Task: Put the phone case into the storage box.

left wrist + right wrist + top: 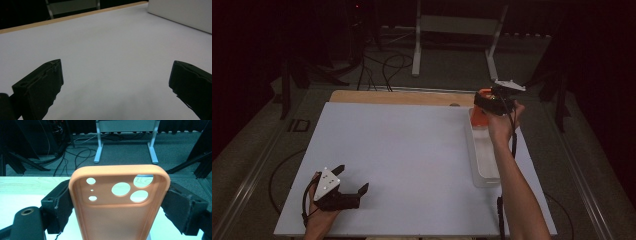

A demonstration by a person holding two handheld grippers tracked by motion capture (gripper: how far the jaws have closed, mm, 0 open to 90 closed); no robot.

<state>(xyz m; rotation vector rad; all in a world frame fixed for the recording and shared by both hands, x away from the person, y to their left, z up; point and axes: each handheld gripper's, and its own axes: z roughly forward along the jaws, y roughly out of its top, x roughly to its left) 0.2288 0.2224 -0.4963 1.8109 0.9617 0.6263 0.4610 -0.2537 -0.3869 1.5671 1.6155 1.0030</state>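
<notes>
A wide white table top [412, 160] spreads across the high view, with a strip of bare wooden edge [402, 97] along its far side and a dark floor beyond, where loose cables [387, 65] and the pale legs of a metal stand [416, 45] show. Along the right side of the table lies a long, shallow white tray [484, 160], its far end partly hidden behind the raised right hand [502, 122]. The right gripper [117, 202], held up over the far end of that tray, has its jaws closed against the two long sides of an orange phone case [117, 205]; in the right gripper view the case stands upright between the padded jaws, its inside facing the camera and its round camera cut-outs near the top. The left gripper [349, 182] rests low at the near left corner of the table in the person's left hand [319, 215], well apart from the tray; its jaws stand wide apart with nothing between them, and the left gripper view shows bare white surface in the gap, with the tray's side wall at the upper right.
</notes>
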